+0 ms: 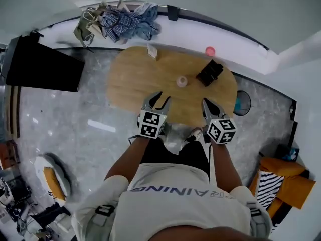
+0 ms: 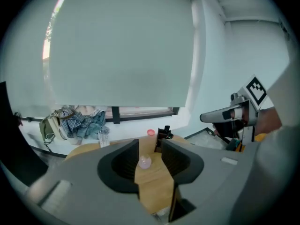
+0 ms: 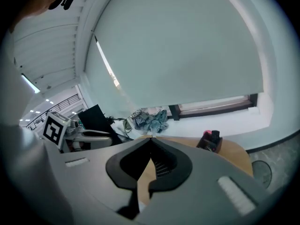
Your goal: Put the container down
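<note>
A small clear container [image 1: 181, 81] stands upright near the middle of the oval wooden table [image 1: 130, 79]. In the left gripper view the same container [image 2: 144, 161] shows far off through the gap between the jaws. My left gripper [image 1: 161, 98] hangs over the table's near edge, well short of the container, its jaws partly apart with nothing between them [image 2: 150, 143]. My right gripper [image 1: 206, 103] hovers over the near right edge of the table, its fingertips meeting and holding nothing [image 3: 151, 139].
A black holder [image 1: 209, 72] sits on the table right of the container, and a small card [image 1: 152, 50] at the far edge. A pink lid [image 1: 210, 50] and a heap of clothes [image 1: 120, 19] lie on the white sill. A black cabinet [image 1: 42, 64] stands at the left.
</note>
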`<state>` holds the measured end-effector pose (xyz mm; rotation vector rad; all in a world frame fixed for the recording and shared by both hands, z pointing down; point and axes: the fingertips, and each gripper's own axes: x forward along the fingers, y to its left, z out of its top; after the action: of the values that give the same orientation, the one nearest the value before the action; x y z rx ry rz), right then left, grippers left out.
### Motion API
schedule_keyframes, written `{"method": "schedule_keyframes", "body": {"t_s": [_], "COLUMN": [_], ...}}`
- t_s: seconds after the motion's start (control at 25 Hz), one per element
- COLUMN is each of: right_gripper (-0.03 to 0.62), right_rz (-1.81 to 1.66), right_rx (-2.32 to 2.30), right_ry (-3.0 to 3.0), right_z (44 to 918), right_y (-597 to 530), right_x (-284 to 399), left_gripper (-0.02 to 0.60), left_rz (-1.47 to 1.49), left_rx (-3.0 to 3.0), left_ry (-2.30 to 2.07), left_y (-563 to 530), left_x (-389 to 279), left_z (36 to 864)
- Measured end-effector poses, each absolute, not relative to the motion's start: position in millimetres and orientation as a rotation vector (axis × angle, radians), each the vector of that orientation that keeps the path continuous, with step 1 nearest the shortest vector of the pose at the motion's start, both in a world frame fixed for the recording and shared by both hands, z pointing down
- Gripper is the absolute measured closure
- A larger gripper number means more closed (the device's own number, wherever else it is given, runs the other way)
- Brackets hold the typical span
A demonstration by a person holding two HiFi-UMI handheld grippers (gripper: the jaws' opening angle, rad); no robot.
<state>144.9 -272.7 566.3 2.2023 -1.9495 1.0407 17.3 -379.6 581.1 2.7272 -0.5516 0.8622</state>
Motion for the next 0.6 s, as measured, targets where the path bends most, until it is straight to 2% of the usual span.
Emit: {"method": "schedule_keyframes", "body": {"t_s": [0.24, 0.48, 0.6], "right_gripper": [0.579, 0.579, 0.579], "right_rz": [0.822, 0.599, 0.477], "right_rx": [2.191, 2.235, 2.248], "right_ry": [-2.085, -2.178, -2.217], "right_z": [474.8, 385.5, 345.5], "right_y": [-296.5, -307.7, -313.2], "right_x": [132.8, 128.9, 124.3], "left_gripper": [0.502, 0.572, 0.583], "left_rz": [0.675, 0.49, 0.4], "left_rx": [2.748, 2.825, 2.894], "left_ry": [-0.634, -0.648, -0.632], "left_y": [-378.0, -381.5, -388.7], "left_x": [-21.3, -32.4, -28.2], "left_z": [488.3, 402.0, 361.1]}}
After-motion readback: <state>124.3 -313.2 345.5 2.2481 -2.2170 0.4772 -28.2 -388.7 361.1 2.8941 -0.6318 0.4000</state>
